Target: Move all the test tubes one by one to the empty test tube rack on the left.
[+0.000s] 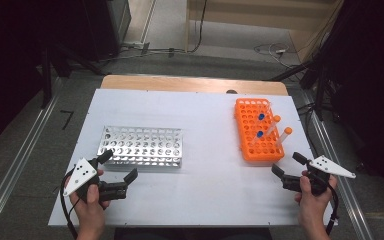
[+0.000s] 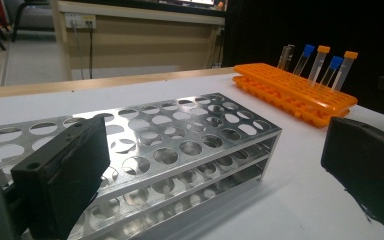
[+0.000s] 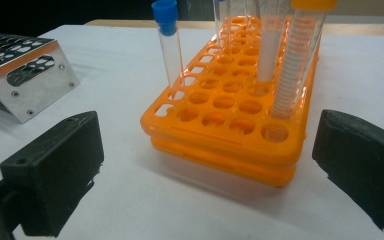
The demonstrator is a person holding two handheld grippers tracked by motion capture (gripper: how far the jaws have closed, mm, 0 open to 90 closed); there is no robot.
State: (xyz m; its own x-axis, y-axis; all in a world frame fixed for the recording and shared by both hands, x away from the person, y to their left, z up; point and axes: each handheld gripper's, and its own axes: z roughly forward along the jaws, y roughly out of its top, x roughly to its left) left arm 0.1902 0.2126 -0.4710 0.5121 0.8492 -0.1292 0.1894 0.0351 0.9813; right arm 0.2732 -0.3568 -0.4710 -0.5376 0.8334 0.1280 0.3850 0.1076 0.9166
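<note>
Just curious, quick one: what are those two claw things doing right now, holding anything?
Left gripper: open, holding nothing, beside the metal rack.
Right gripper: open, holding nothing, near the orange rack.

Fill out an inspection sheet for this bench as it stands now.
Surface: white board on a wooden table.
Job's things: orange rack at right, holding capped tubes; metal rack at left, holes bare.
Clutter: nothing seen.
Grippers: left gripper and right gripper both open, holding nothing, each near its rack.
Cables: one trails from each gripper; more lie on the floor beyond the table.
Surroundings: dark stands and a wooden cabinet behind.
</note>
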